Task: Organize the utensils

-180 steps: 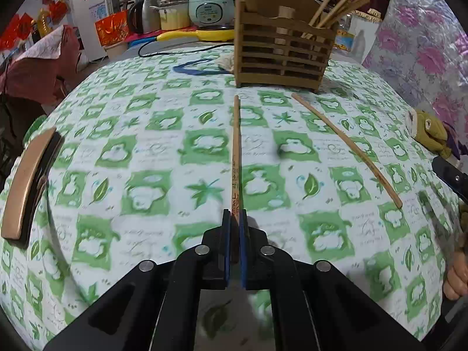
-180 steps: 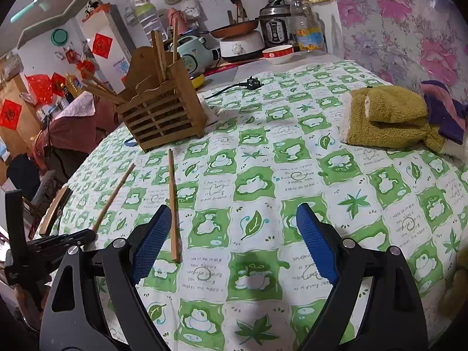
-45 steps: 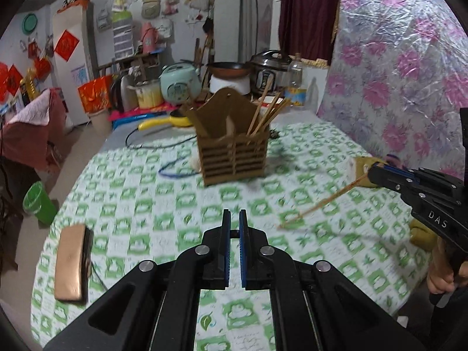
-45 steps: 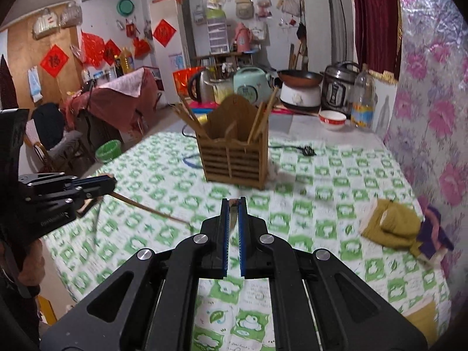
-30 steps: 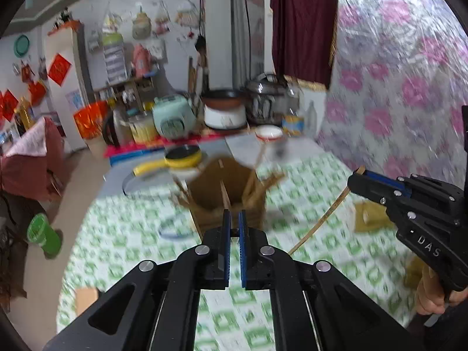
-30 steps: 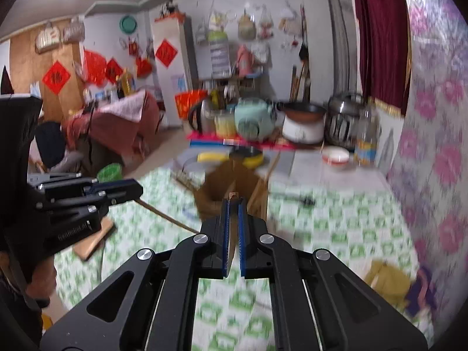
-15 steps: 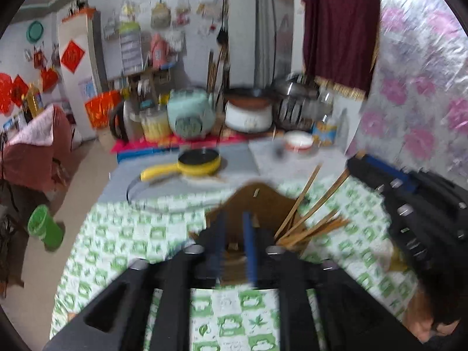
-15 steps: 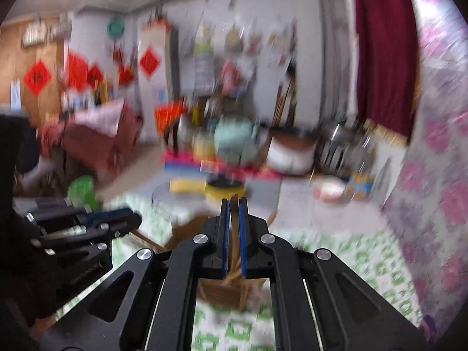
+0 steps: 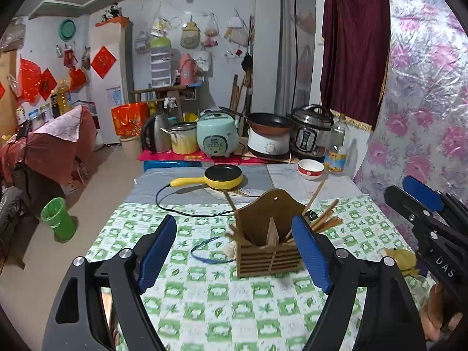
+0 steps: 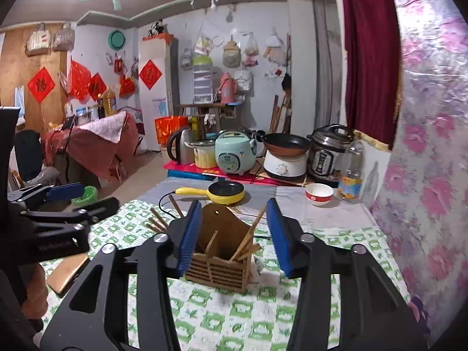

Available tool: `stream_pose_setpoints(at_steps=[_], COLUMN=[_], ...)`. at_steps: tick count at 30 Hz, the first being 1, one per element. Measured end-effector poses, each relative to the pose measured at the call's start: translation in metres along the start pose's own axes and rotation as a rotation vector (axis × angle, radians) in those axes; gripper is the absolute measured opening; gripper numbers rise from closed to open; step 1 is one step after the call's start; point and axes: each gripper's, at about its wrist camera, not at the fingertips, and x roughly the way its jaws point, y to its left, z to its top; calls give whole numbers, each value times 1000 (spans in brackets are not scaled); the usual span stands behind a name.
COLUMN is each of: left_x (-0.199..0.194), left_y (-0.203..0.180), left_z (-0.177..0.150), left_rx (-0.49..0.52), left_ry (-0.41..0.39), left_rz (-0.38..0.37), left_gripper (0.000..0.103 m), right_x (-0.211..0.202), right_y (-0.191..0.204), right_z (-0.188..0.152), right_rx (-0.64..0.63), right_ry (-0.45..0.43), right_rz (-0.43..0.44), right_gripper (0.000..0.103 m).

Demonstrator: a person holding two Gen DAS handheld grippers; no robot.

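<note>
**Chopsticks in the slatted holder, both jaws spreading**

Chopsticks (image 9: 321, 219): thin brown wooden sticks, plain, leaning out at a slant. We see one bundle in the compartment on the right in the left wrist view, tips fanned toward the wall side. In the right wrist view a second bundle pokes up behind the left finger, at the holder's far-left side; which compartment it sits in we cannot tell.

Wooden holder (image 9: 267, 251): brown, slatted front, tall arched back with a small hole, a thin divider inside. It stands upright on the bench (image 9: 234, 292), on a green-and-white checked cloth.

Left gripper (image 9: 234, 256): jaws wide and opening, nothing between the pads; the holder shows beyond them. Right gripper (image 10: 234, 234): jaws partly apart and opening, pads clear of any stick, the holder framed beyond the gap.

Also on the bench: a blue band (image 9: 209, 250) just left of the holder, a yellow pan (image 9: 223, 175) with its cord, a red-and-white bowl (image 9: 310, 169), empty as far as we can see.
</note>
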Motion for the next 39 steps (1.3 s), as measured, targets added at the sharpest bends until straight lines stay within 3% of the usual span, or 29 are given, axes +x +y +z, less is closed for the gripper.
stream_pose_setpoints(at_steps=[4,9,14,18,20,25,31,39], left_x=[-52,-136,-224,-265,-274,-252,-193,-131], left_y=[3,-2,-21,-36,-42,-44,-51,-38], left_z=[-7,-26,-64,-99,-118,-156,-174,-176], left_rx=[-24,-52,-34,-13,-3,-24,38,29], left_ry=[-54,-175,-296,-362,-367,-330,-284,-205], left_rz=[14,46,101,120,135,145,288,282], left_gripper=[86,97,97,97,97,97,97,97], right_x=[-53,-134,-219,-268,-275,-246,-180,-123], right_y=[-5,-8,-2,1,2,1,-1,-13], right_z=[-6,-14,-35,-65,-81,-116,-137,-152], right_rx=[39,88,109,137,150,181,182,208], right_ry=[-48,-132,-228,-286,-289,-227,-133,-34], right_rz=[-10,-23,-37,-65,-78,-137,-207,-198], right_gripper=[54,66,84,96,97,97,97,97])
